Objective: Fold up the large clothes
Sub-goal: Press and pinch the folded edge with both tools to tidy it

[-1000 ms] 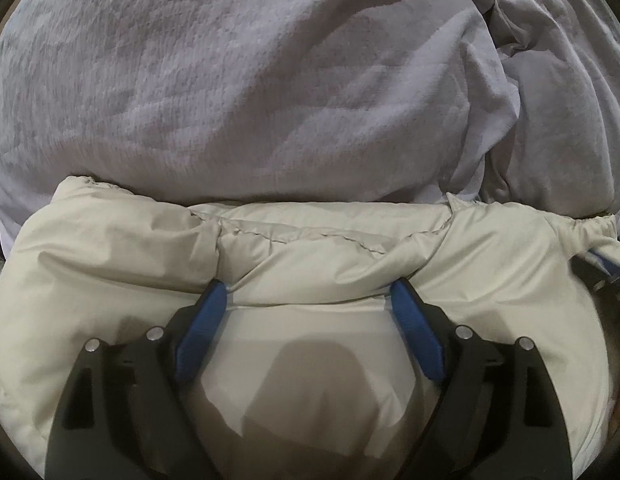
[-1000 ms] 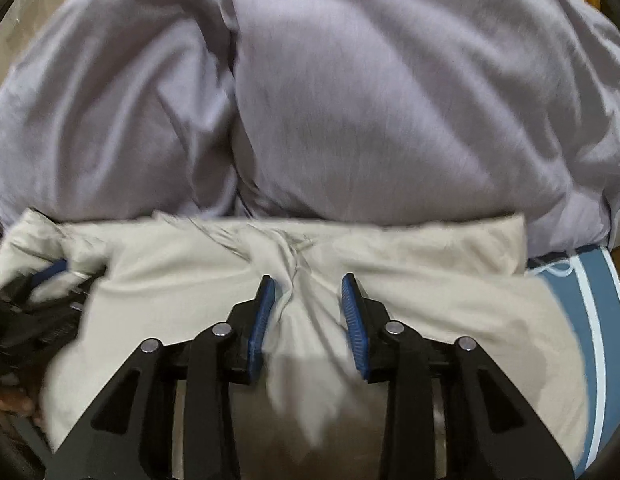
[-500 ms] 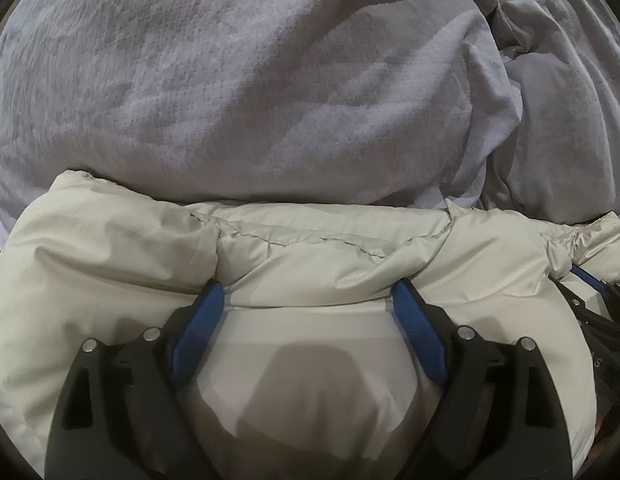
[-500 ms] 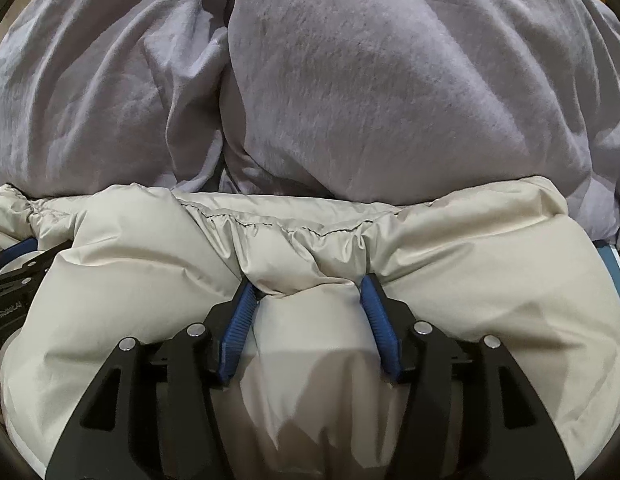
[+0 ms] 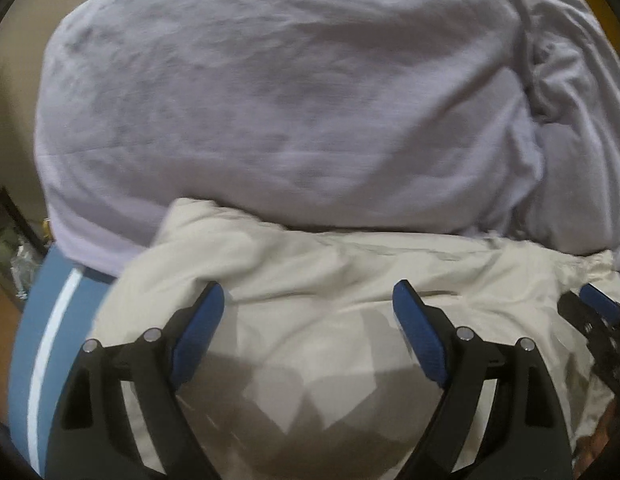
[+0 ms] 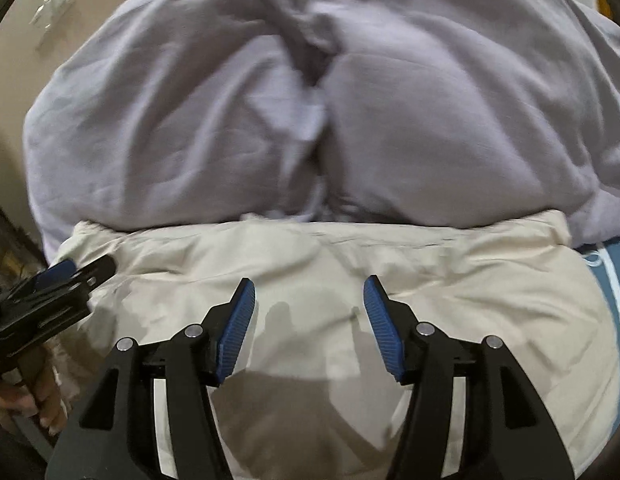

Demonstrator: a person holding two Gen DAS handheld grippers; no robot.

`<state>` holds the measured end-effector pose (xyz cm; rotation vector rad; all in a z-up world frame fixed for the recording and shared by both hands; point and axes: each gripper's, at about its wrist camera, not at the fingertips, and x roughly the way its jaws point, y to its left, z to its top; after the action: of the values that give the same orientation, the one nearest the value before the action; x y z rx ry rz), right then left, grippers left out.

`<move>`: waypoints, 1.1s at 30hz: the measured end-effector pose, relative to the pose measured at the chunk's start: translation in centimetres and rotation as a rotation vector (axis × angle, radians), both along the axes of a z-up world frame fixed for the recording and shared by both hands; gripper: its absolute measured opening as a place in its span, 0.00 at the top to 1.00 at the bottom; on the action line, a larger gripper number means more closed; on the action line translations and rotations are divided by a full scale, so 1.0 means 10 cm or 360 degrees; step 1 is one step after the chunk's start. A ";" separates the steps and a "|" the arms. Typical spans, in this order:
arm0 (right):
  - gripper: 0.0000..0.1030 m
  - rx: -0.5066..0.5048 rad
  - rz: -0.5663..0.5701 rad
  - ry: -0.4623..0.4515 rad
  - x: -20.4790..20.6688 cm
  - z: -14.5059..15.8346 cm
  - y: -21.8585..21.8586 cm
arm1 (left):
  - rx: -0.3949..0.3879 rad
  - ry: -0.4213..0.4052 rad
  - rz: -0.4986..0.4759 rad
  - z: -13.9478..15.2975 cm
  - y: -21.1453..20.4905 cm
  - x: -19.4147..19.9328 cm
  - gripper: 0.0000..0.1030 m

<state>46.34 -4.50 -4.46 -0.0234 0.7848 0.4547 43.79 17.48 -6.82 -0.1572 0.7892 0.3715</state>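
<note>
The puffy cream quilted jacket (image 5: 350,276) fills the lower frame below rumpled lavender bedding (image 5: 270,100). The left gripper (image 5: 308,300) and right gripper (image 6: 308,292) hover spread, gripping nothing.

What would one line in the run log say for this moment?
step: folding cream jacket | left gripper: open over jacket | right gripper: open over jacket | behind: lavender bedding

Count: one cream padded jacket (image 5: 350,276); one crumpled lilac blanket (image 5: 278,100); one blue sheet with white stripes (image 5: 38,344); two grippers, the left gripper (image 5: 308,312) and the right gripper (image 6: 309,304).
</note>
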 end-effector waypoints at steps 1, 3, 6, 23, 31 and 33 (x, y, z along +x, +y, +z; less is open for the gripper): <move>0.43 -0.0021 0.0015 0.0013 -0.01 -0.07 0.09 | 0.0007 0.0010 0.0019 -0.03 0.03 0.01 0.16; 0.43 -0.0067 0.0017 0.0023 -0.02 -0.16 0.15 | 0.0013 0.0050 0.0062 -0.14 0.11 0.03 0.16; 0.42 -0.0085 0.0014 0.0010 0.08 -0.27 0.24 | 0.0013 0.0073 0.0082 -0.29 0.16 0.07 0.16; 0.38 -0.0053 0.0006 0.0031 0.39 -0.64 0.37 | -0.0025 0.0045 0.0111 -0.74 0.11 0.03 0.12; 0.36 -0.0056 -0.0079 -0.0064 0.45 -0.29 -0.06 | -0.0050 0.0027 0.0078 -0.52 0.14 -0.20 0.13; 0.36 -0.0090 -0.0161 -0.0118 0.48 -0.23 -0.27 | -0.0036 0.0000 0.0090 -0.47 0.17 -0.28 0.13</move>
<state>51.10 -7.17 -6.72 -0.0530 0.7225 0.3340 41.01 19.15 -11.48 -0.2010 0.7906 0.4161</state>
